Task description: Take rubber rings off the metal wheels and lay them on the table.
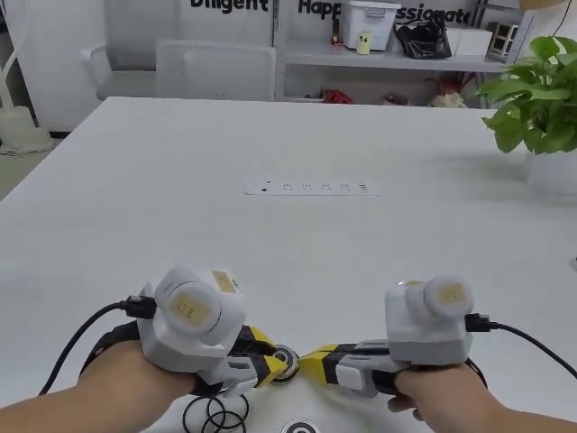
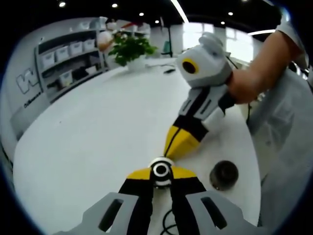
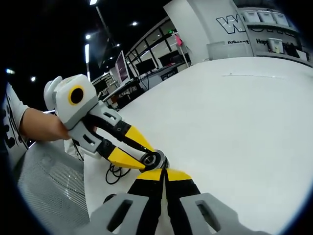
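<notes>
Head view
- Left gripper (image 1: 269,359): I see it low on the left, jaws clamped on a metal wheel (image 1: 285,361).
- Right gripper (image 1: 312,362): it points left, with its yellow tips meeting that wheel from the other side.
- Rubber rings (image 1: 216,415): thin black loops lying overlapped on the table (image 1: 288,244), just under the left gripper.
- Second wheel (image 1: 300,426): on the table at the bottom edge, partly cut off.
- Background: a power strip (image 1: 311,188) at mid-table and a plant (image 1: 536,90) at the far right.

Left gripper view
- Left gripper (image 2: 161,173): both yellow tips press the metal wheel (image 2: 161,169) between them.
- Right gripper (image 2: 175,145): it enters from above, with its tips at the wheel's far rim.
- Second wheel (image 2: 224,174): it lies flat on the table, apart from both grippers.

Right gripper view
- Right gripper (image 3: 164,174): the jaws are pressed together. I cannot tell whether a ring is nipped between them.
- Left gripper (image 3: 143,155): it grips the metal wheel (image 3: 154,159), which touches my right tips.
- Rubber rings (image 3: 115,172): on the table below the left gripper.
</notes>
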`<state>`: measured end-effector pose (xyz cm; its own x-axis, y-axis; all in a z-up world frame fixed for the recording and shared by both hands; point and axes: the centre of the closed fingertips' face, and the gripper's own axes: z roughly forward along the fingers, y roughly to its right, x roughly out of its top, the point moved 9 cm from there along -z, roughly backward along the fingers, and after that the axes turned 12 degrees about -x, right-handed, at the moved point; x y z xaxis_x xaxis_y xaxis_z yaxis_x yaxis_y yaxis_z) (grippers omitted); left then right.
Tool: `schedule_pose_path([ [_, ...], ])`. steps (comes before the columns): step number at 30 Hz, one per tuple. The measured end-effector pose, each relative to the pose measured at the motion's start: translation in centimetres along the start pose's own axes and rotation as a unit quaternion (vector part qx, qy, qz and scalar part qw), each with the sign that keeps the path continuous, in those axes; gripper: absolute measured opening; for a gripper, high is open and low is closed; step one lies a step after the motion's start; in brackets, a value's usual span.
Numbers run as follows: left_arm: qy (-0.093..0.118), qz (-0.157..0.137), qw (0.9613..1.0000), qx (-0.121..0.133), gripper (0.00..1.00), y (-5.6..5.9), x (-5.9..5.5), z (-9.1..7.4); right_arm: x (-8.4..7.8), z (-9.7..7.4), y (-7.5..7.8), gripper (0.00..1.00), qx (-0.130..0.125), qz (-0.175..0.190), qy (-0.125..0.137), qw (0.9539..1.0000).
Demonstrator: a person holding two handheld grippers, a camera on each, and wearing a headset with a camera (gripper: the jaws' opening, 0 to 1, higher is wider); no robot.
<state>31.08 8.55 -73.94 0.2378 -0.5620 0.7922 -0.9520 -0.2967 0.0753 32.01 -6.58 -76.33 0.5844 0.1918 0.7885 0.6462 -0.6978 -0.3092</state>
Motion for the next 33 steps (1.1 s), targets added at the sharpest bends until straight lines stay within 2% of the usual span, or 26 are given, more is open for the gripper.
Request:
schedule_pose_path([
  [8,0.000,0.001,1.0000,0.002,0.13,0.07,0.03,0.05,0.20,-0.17,-0.06,0.00,0.007,0.032,0.012,0.9994],
  [33,-0.003,-0.004,0.9999,0.010,0.13,0.17,0.08,0.09,0.53,-0.16,-0.71,0.00,0.022,0.036,0.012,0.9991],
])
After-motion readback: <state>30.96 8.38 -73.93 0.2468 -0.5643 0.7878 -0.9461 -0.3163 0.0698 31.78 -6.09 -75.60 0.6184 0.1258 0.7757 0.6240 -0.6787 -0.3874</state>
